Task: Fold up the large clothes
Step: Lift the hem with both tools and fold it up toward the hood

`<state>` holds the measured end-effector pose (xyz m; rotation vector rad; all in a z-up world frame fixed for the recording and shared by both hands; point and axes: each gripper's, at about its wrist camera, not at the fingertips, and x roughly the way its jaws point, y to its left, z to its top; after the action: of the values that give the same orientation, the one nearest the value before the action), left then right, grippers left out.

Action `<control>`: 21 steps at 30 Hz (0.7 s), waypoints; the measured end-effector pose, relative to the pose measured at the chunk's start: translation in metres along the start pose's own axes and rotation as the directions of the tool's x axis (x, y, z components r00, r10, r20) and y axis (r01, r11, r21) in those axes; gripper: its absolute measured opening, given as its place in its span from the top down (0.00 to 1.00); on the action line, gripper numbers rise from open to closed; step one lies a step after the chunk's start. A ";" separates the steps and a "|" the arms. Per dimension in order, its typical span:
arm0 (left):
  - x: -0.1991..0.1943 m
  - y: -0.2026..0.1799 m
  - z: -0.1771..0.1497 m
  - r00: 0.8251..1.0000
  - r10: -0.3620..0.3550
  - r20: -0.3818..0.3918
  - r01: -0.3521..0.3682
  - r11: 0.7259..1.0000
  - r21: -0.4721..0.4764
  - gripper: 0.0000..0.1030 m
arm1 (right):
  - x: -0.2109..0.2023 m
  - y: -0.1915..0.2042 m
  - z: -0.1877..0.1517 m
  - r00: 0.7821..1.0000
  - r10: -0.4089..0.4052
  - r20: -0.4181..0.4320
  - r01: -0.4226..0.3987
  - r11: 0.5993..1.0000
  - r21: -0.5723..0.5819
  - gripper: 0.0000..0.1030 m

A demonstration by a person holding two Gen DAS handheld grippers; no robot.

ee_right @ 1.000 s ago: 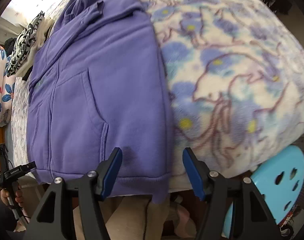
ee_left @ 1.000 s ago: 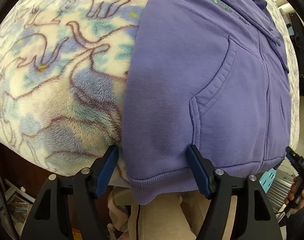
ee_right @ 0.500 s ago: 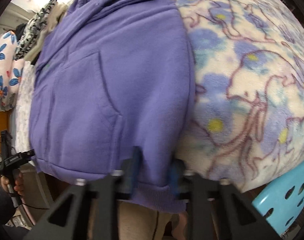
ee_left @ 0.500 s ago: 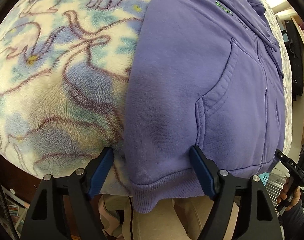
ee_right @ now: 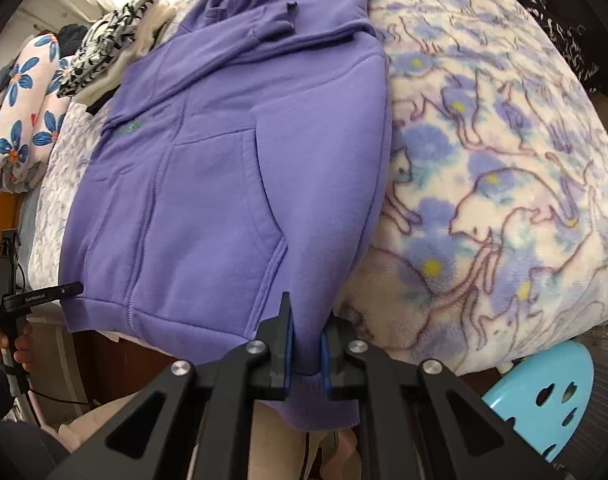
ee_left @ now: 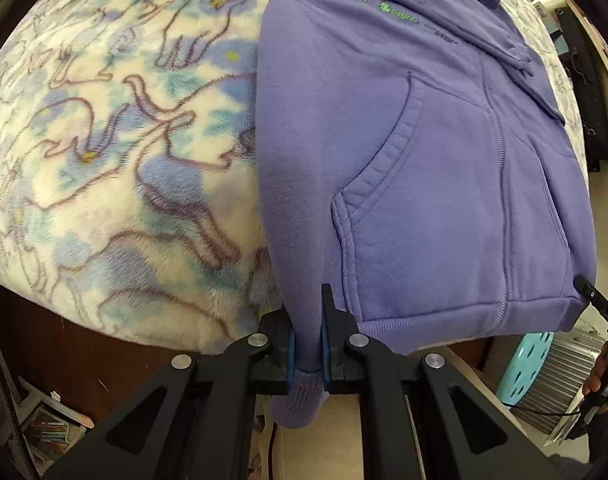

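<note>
A purple zip hoodie point(ee_left: 423, 152) lies front up on a bed, sleeves folded in, its ribbed hem hanging over the near edge. It also shows in the right wrist view point(ee_right: 232, 168). My left gripper point(ee_left: 305, 320) is shut on the hoodie's hem at its left corner. My right gripper point(ee_right: 305, 328) is shut on the hem at its right corner. The tip of the right gripper shows at the far right of the left wrist view point(ee_left: 591, 296), and the left gripper shows at the left of the right wrist view point(ee_right: 44, 294).
The bed carries a fleece blanket point(ee_left: 116, 152) with a blue and purple cat print point(ee_right: 503, 184). Folded patterned clothes point(ee_right: 28, 92) lie at the far left end. A light blue stool point(ee_right: 543, 392) stands by the bed's near edge.
Both grippers have moved in onto the hem and shut on it; a second ago both were open just in front of it.
</note>
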<state>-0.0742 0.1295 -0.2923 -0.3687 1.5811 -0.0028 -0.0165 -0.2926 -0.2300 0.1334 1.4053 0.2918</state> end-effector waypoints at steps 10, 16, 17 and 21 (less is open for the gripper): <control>-0.023 -0.008 -0.034 0.999 0.013 -0.042 -0.012 1.000 0.018 0.95 | -0.029 0.021 -0.019 1.000 -0.016 -0.025 0.015 0.998 -0.060 0.91; -0.047 -0.006 -0.039 0.998 -0.053 -0.042 0.054 0.998 0.014 0.95 | -0.050 0.025 -0.027 1.000 -0.006 -0.031 0.004 0.999 -0.051 0.91; -0.056 -0.004 -0.036 0.996 -0.079 -0.030 0.079 0.997 0.008 0.95 | -0.053 0.025 -0.026 1.000 0.003 -0.023 -0.004 0.999 -0.043 0.91; -0.093 -0.006 -0.006 0.985 -0.167 0.040 0.167 0.986 -0.015 0.95 | -0.073 0.027 -0.004 0.997 0.060 0.041 -0.060 0.998 0.003 0.91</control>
<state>-0.0790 0.1443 -0.2002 -0.5124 1.5092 -0.1096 -0.0341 -0.2876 -0.1539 0.1845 1.3625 0.3344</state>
